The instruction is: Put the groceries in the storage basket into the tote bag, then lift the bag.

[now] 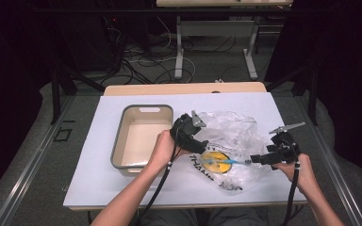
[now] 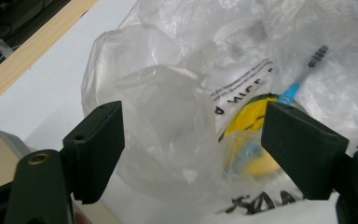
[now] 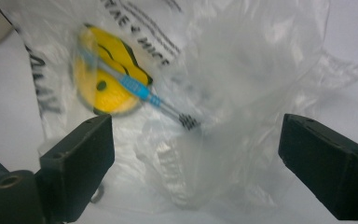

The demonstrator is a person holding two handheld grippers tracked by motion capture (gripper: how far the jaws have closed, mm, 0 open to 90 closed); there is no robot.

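Item: toothbrush, lying on the bag mid-table, right of the bin. Left gripper: wide, bag film loose between jaws. Right gripper: wide, nothing held. Risk: toothbrush slipped off if film is dragged.

The high view looks forward and down from above the person's side, taking in the whole table. Each gripper view rides low behind its own open jaws, very close to the plastic bag just ahead. All three views share the bag's yellow print and the blue toothbrush.
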